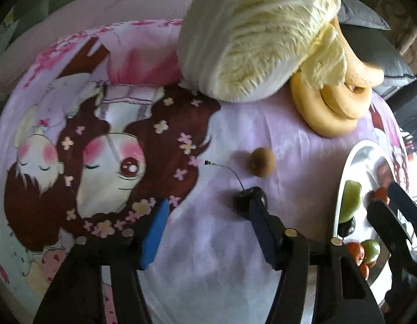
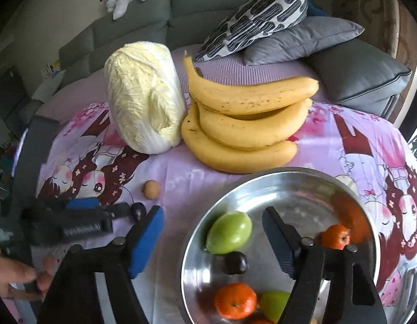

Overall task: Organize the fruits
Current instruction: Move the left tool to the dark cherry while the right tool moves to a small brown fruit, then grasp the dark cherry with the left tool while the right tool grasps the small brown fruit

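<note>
A dark cherry (image 1: 247, 198) with a long stem lies on the purple printed sheet, against the tip of my left gripper's right finger. My left gripper (image 1: 209, 198) points steeply down at the sheet, open, with only cloth between its blue pads. A brown round fruit (image 1: 263, 161) sits just beyond the cherry. My right gripper (image 2: 212, 210) hangs open over the near rim of the steel bowl (image 2: 262, 172), holding nothing. In the bowl lie a green fruit (image 2: 229, 232), a second dark cherry (image 2: 234, 262), oranges (image 2: 235, 300) and another green fruit.
A bunch of bananas (image 2: 248, 124) and a napa cabbage (image 2: 143, 94) lie on the sheet behind the bowl. Grey and patterned pillows (image 2: 302, 35) are piled at the back right, before a grey sofa. A hand (image 2: 16, 275) holds the left gripper's handle.
</note>
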Tool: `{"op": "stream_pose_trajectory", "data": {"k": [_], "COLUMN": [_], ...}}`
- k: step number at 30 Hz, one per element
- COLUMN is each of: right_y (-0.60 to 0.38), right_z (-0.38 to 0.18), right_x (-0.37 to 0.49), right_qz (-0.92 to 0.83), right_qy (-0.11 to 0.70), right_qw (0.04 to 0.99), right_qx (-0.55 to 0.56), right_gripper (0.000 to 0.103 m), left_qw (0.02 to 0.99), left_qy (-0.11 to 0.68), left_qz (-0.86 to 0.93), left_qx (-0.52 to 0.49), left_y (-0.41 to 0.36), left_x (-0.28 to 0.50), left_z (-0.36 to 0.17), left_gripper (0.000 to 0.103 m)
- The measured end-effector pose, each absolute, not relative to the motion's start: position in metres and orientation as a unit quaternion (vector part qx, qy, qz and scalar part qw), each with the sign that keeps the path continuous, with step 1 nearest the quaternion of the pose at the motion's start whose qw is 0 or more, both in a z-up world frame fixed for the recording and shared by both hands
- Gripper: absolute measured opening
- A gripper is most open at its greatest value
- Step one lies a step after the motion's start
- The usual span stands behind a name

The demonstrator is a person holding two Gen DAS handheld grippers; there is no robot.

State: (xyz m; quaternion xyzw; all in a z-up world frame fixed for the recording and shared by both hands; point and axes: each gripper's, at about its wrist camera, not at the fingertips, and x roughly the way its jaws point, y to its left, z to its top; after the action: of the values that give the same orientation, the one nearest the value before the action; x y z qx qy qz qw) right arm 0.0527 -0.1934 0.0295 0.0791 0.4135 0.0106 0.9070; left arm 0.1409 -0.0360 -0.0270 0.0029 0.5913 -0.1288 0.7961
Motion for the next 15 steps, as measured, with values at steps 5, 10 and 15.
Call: {"op": "stream_pose_trajectory", "data": {"k": [5,10,15], "right_y": [-0.182,-0.169,-0.168], "right_z": [0.028,0.031,0.028], "right_x": [0.073,0.088,0.094], "right_qz": [0.034,0.059,0.060], "right_qy": [0.422,0.421,0.424], "right_qw": [0.903,0.903,0.901], "right_qx": [0.080,0.063,0.062], "right_gripper": [0.061,0.053,0.052], "left_qw": [0.788,0.786,0.781], "left_qy": [0.594,0.593,0.595], "left_qz": [-0.164,-0.176,-0.187], "left_qx": [0.004,0.015,0.014], "left_y": [-0.048,-0.059,-0.066], "left_x": [0.141,0.141,0.142], "left_z": [-0.030,-0.031,-0.035], "left_gripper": [0.057,0.053,0.041]}}
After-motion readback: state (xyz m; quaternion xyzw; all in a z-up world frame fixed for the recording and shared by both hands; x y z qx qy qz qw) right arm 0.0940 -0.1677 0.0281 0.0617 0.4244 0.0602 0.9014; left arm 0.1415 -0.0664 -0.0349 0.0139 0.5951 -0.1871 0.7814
